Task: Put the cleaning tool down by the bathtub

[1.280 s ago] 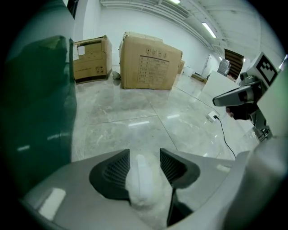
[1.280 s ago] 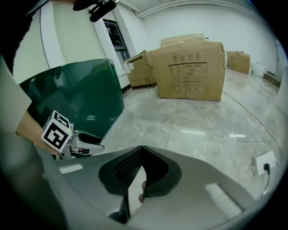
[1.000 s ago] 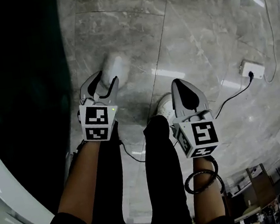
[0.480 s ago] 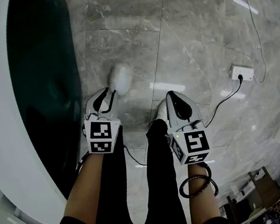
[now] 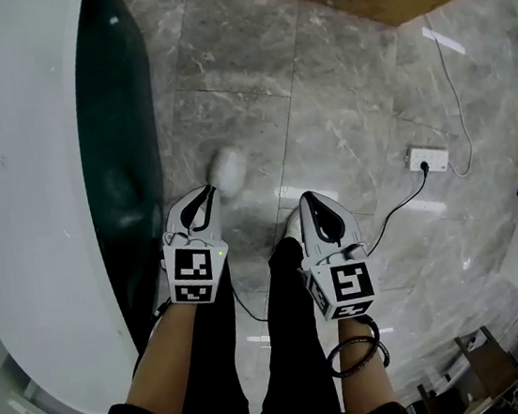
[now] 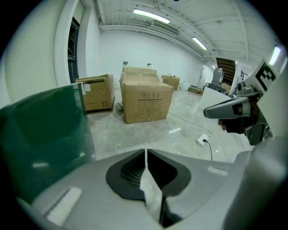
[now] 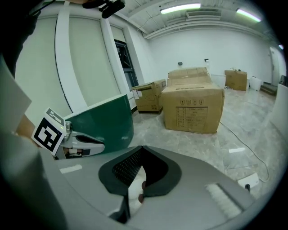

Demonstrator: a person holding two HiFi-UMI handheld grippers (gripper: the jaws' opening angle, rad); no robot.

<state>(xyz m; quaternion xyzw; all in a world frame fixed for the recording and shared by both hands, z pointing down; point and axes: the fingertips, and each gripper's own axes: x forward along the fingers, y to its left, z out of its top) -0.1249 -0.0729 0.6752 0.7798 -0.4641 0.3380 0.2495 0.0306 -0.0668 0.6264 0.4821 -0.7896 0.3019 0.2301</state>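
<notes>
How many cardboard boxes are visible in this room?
4: large box in front, second box behind it, left box, far box further back. Others may be hidden.

Left gripper [image 5: 206,195], right gripper [image 5: 310,202]: two. Tool [image 5: 228,169]: one. Bathtub [image 5: 29,184], frame left: one. Boxes [image 6: 146,101]: four. Socket strip [image 5: 428,160], right: one.

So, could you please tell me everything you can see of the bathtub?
The bathtub stands on the grey marble floor at the head view's left: a broad, smooth white top curving round, with a glossy dark green outer wall below it. The left tool hangs close beside that green wall.
</notes>
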